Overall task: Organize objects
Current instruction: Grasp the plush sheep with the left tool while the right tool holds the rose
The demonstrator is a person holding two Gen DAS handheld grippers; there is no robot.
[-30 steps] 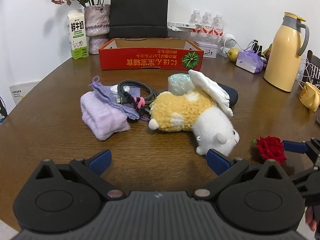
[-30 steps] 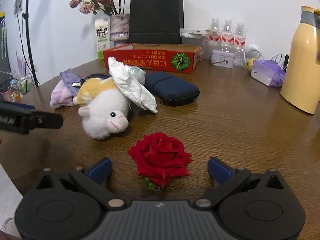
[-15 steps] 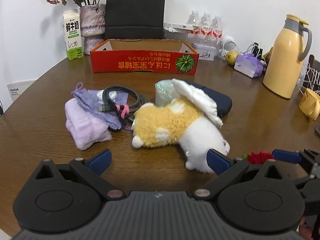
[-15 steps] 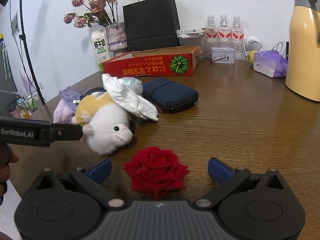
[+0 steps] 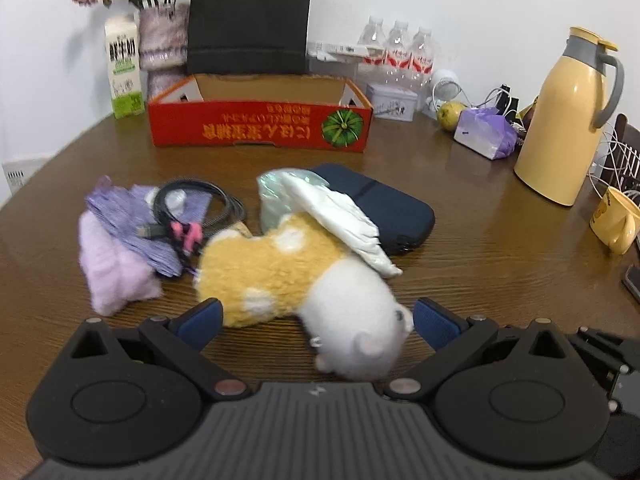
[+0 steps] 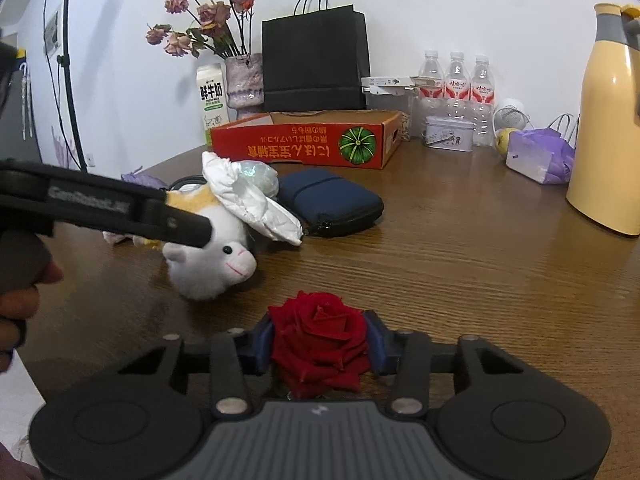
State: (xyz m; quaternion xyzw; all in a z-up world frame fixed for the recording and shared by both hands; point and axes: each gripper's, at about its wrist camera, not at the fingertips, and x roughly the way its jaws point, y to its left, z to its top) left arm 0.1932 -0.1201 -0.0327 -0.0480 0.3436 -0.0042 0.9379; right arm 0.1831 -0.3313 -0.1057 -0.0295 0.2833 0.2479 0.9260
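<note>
Left gripper (image 5: 316, 316): jaws spread wide, one each side of the plush toy (image 5: 296, 268), pads not pressing it.
Plush toy: lying on the wooden table (image 5: 480, 240), winged, head toward the camera.
Right gripper (image 6: 319, 342): jaws just closed, pads pinching the red rose (image 6: 318, 344) low over the table.

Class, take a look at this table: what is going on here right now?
A person is tidying a cluttered wooden table with a pair of tongs in each hand. The right tongs have just been closing and now pinch a red rose between their pads. The left tongs are open, with the head of a yellow and white stuffed toy lying between their tips, not gripped. A red cardboard box stands open further back.
</note>
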